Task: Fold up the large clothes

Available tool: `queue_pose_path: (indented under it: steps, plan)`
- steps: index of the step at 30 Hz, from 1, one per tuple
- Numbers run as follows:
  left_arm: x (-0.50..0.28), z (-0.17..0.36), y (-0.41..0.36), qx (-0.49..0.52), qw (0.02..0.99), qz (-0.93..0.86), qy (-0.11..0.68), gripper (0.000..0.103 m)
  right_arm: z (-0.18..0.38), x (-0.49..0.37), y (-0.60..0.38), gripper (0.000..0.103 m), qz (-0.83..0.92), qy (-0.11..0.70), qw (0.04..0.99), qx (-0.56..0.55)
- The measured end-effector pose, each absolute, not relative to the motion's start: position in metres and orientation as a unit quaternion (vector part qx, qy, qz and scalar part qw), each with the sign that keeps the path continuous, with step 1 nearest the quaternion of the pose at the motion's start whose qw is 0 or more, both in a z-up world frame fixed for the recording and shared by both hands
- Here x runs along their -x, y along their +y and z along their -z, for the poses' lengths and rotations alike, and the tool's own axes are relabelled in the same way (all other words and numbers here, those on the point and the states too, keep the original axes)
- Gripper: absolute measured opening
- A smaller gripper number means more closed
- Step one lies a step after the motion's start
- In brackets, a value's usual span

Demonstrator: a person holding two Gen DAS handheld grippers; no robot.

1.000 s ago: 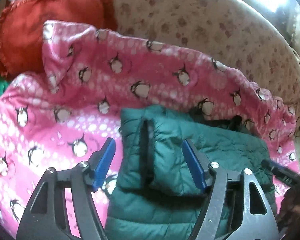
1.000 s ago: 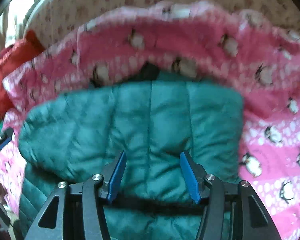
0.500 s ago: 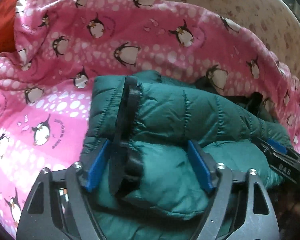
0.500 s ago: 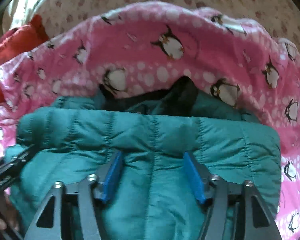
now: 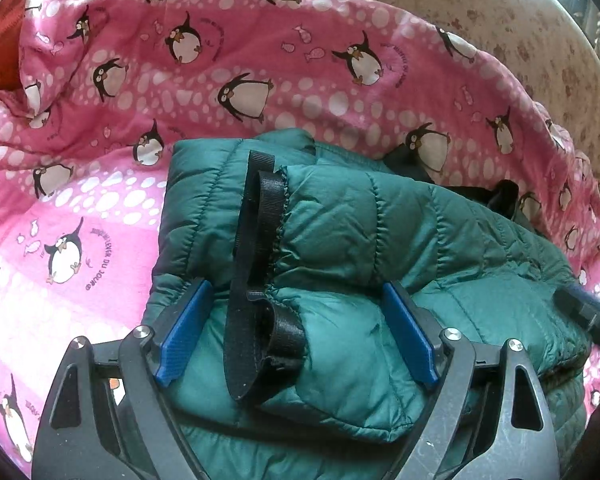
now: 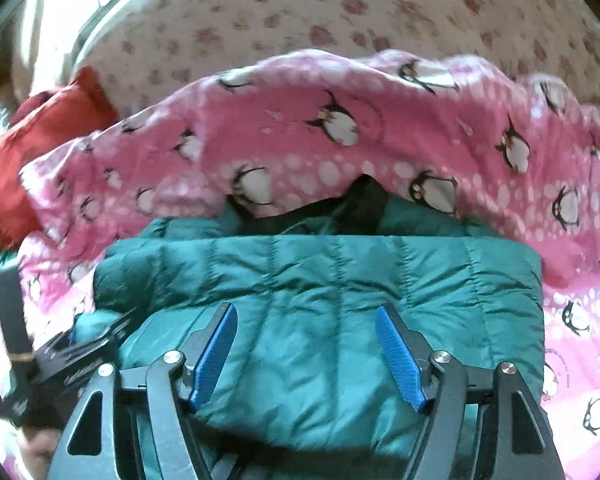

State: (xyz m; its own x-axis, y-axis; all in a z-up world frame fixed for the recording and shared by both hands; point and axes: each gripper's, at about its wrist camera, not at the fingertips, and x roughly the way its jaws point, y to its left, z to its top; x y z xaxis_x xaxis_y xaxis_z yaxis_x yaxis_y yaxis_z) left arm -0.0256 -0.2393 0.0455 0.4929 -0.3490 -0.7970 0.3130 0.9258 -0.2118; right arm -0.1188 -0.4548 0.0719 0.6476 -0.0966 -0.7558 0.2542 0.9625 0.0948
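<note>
A dark green quilted puffer jacket (image 5: 380,240) lies folded in a thick bundle on a pink penguin-print blanket (image 5: 100,200). A black webbing strap (image 5: 256,248) runs along its folded left end. My left gripper (image 5: 296,336) is open, its blue pads on either side of that end of the bundle. In the right wrist view the jacket (image 6: 320,276) fills the centre, with black lining (image 6: 364,200) showing at its far edge. My right gripper (image 6: 306,356) is open, resting over the jacket's near part.
The pink blanket (image 6: 340,148) covers a sofa with beige floral upholstery (image 6: 300,12) behind. A red cushion (image 6: 40,136) lies at the far left. The left gripper's body (image 6: 60,360) shows at the left of the right wrist view; the right gripper's tip (image 5: 588,312) shows at the right of the left wrist view.
Both grippers have moved down and in onto the jacket. The jacket's far part now lies folded over into a thicker bundle. Both stayed open.
</note>
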Motion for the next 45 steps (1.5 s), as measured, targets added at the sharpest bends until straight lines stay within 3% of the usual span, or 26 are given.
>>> queue_pose_path:
  steps: [7,10,16,23,32,38,45]
  plan:
    - [0.027,-0.044,-0.240,0.019,0.864,0.194,0.464,0.089,-0.024,0.125,-0.438,0.070,0.098,0.437,0.893,-0.056]
    - [0.028,-0.044,-0.242,0.018,0.864,0.194,0.464,0.089,-0.034,0.124,-0.445,0.070,0.089,0.447,0.887,-0.066]
    - [0.027,-0.043,-0.242,0.018,0.864,0.196,0.463,0.092,-0.072,0.155,-0.485,0.070,0.152,0.385,0.908,-0.071]
    - [0.027,-0.040,-0.250,-0.002,0.863,0.200,0.465,0.101,-0.023,0.155,-0.540,0.070,0.210,0.429,0.871,-0.116]
    - [0.027,-0.039,-0.251,-0.005,0.863,0.199,0.465,0.102,-0.057,0.178,-0.526,0.070,0.210,0.395,0.887,-0.116]
    - [0.027,-0.039,-0.250,-0.005,0.863,0.200,0.464,0.102,-0.027,0.171,-0.522,0.076,0.209,0.439,0.869,-0.089]
    - [0.036,-0.062,-0.237,-0.016,0.865,0.199,0.460,0.102,-0.056,0.188,-0.522,0.077,0.218,0.436,0.866,-0.116]
